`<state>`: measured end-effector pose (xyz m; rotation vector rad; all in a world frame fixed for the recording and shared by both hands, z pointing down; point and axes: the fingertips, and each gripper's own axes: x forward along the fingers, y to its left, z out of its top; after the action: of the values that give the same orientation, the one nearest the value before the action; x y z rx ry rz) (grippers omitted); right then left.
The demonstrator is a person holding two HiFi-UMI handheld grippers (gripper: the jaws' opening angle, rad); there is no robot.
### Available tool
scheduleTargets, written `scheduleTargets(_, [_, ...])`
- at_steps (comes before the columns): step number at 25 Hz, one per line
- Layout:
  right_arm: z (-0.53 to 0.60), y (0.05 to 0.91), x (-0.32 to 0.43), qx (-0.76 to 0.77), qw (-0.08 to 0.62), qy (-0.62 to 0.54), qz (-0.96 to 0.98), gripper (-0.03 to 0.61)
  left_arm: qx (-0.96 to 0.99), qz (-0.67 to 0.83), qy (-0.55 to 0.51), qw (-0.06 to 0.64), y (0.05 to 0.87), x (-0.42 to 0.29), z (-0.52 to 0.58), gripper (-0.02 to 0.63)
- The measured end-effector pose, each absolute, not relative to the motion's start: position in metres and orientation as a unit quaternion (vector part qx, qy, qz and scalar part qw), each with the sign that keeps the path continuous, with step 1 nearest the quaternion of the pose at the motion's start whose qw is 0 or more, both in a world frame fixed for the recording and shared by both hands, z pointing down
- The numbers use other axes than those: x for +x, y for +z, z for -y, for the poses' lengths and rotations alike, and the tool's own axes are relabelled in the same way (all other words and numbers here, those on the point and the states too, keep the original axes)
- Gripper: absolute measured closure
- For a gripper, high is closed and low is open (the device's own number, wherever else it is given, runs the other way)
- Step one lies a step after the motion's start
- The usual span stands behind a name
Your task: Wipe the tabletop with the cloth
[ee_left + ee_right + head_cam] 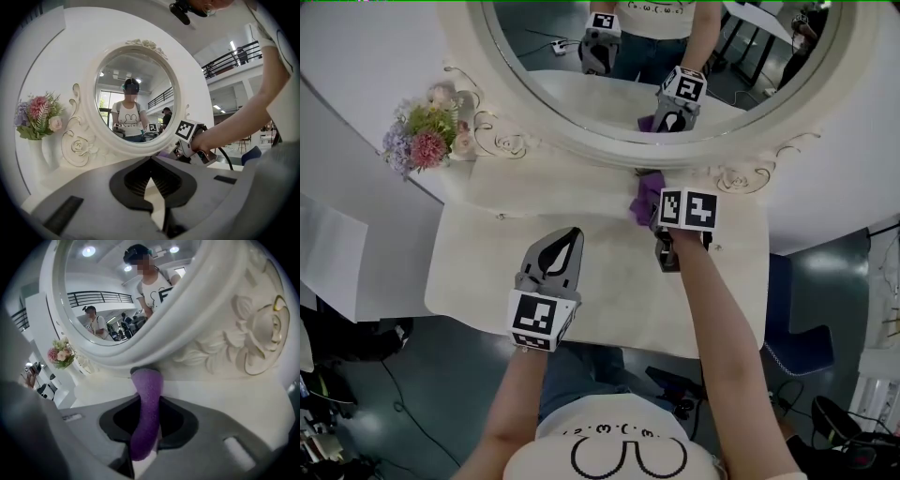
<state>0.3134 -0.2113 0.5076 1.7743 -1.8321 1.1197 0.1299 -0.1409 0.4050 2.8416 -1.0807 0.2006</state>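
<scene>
A purple cloth [644,200] hangs from my right gripper [656,210], which is shut on it at the back of the white tabletop [483,272], right under the mirror's frame. In the right gripper view the cloth [149,380] runs out between the jaws of that gripper [146,403], and its far end rests on the table at the frame's foot. My left gripper [573,232] hovers over the table's middle front, jaws together with nothing in them. From the left gripper view, that gripper [151,159] points at the mirror, with the right gripper [190,140] ahead to the right.
A large round mirror [581,112] in an ornate white frame stands along the table's back. A vase of pink and purple flowers [425,138] sits at the back left corner. Beyond the table's front and right edges lie dark floor and cables.
</scene>
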Motion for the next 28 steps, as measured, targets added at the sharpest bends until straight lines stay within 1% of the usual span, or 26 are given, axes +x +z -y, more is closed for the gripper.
scheduleTargets(12, [0.147, 0.506, 0.435, 0.659, 0.161, 0.4, 0.616, 0.486, 0.937, 0.341, 0.068, 0.041, 0.405, 0.196, 0.108, 0.617])
scheduleTargets(20, [0.104, 0.504, 0.508, 0.686, 0.179, 0.391, 0.587, 0.486, 0.945, 0.317, 0.07, 0.036, 0.401, 0.23, 0.093, 0.617])
scheduleTargets(25, [0.071, 0.501, 0.559, 0.723, 0.187, 0.383, 0.544, 0.486, 0.948, 0.306, 0.076, 0.031, 0.4, 0.238, 0.086, 0.617])
scheduleTargets(28, [0.059, 0.497, 0.578, 0.737, 0.194, 0.362, 0.537, 0.486, 0.95, 0.301, 0.077, 0.029, 0.399, 0.24, 0.083, 0.617])
